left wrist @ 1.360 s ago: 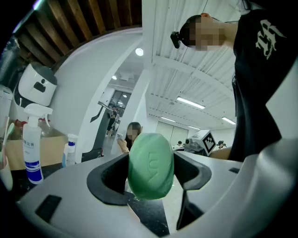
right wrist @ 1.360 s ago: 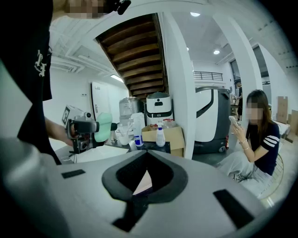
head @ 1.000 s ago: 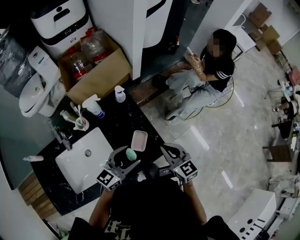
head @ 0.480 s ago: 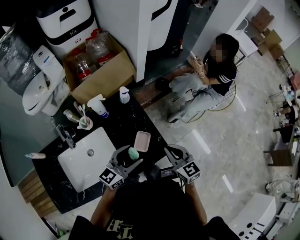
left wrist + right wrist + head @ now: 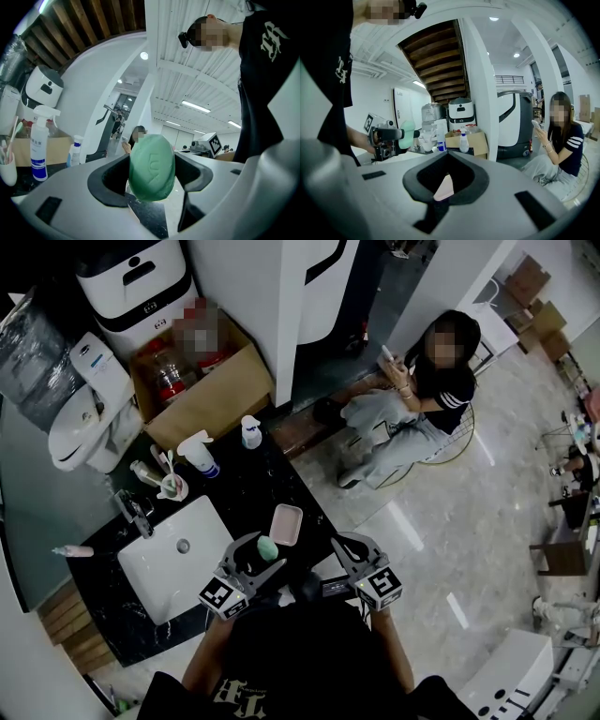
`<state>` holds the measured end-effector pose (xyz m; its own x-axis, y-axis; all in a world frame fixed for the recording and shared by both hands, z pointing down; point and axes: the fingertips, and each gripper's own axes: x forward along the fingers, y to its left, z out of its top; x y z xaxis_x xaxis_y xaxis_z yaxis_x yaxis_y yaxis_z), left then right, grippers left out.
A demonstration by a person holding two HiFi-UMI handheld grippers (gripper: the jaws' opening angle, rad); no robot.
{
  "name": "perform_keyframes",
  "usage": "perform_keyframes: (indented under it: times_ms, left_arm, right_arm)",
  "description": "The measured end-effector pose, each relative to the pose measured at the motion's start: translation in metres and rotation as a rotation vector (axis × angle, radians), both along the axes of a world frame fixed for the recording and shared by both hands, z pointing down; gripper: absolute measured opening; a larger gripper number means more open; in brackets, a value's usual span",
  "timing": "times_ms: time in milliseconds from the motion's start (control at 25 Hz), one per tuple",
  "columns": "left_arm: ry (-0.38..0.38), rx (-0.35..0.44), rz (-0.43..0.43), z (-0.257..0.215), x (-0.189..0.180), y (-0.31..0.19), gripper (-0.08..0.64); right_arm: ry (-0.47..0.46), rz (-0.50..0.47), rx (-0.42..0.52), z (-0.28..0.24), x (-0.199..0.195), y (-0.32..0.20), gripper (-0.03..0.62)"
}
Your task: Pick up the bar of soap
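A green oval bar of soap [image 5: 151,168] stands on edge between the black pads of my left gripper [image 5: 153,157], which is shut on it. In the head view the soap [image 5: 266,547] hangs just above the black counter [image 5: 239,493], close to the empty pink soap dish [image 5: 286,523]. My right gripper [image 5: 349,549] hovers off the counter's right edge over the floor, shut with nothing in it. Through the loop of the right gripper [image 5: 449,159] a piece of the pink dish [image 5: 443,187] shows, and the left gripper with the soap [image 5: 407,131] appears at the left.
A white sink [image 5: 178,554] with a tap [image 5: 131,512] is set in the counter left of the soap. At the back stand a spray bottle [image 5: 197,454], a small bottle [image 5: 249,432] and a cup of brushes [image 5: 167,484]. A person sits on the floor [image 5: 412,399].
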<state>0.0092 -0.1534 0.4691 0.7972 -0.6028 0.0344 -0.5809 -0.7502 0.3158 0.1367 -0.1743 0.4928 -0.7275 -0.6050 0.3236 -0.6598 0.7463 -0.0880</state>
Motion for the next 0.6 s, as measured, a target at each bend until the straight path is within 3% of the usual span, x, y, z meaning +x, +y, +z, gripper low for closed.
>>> perform_keyframes:
  times_ms: [600]
  left_arm:
    - [0.002,-0.014,0.006,0.001,0.009,0.004,0.293]
  right_arm:
    - [0.001,0.007,0.002,0.000,0.011,0.006,0.008]
